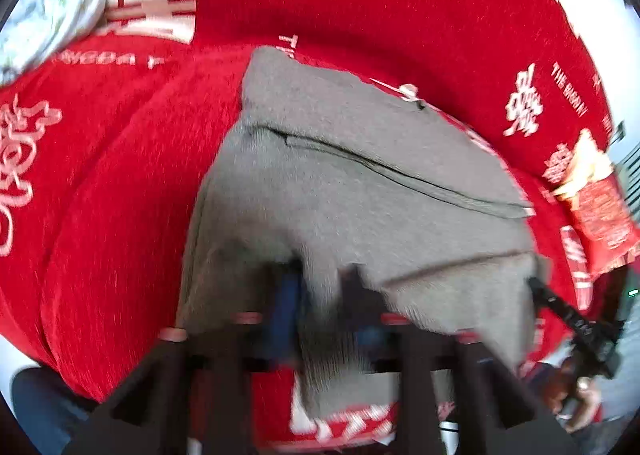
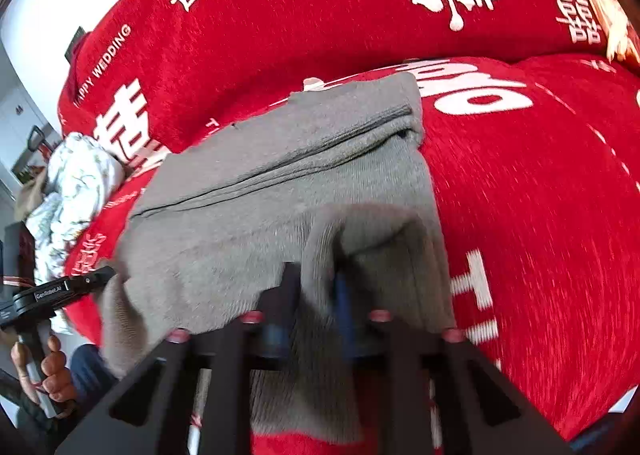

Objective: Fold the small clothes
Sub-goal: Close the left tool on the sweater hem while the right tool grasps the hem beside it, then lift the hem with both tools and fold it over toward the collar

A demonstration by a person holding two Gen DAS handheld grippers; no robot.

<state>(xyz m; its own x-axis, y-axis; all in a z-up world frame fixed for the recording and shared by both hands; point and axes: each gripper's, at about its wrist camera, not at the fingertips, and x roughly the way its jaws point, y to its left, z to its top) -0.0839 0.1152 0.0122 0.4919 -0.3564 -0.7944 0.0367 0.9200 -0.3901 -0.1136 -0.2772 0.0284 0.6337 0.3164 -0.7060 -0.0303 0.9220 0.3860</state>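
- Here the left gripper (image 1: pixel 324 275) has its jaws partly parted, clamping the grey garment's (image 1: pixel 360 183) near edge.
- The right gripper (image 2: pixel 316 275) likewise pinches that hem.
- The garment's long axis runs away across the red bedspread (image 2: pixel 520 195).

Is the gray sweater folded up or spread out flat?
Partly folded. The gray sweater lies doubled in layers on the red blanket, its near edge lifted.

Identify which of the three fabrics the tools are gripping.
The grey knitted garment, in the left tool and right tool; the red blanket and white patterned cloth lie ungripped.
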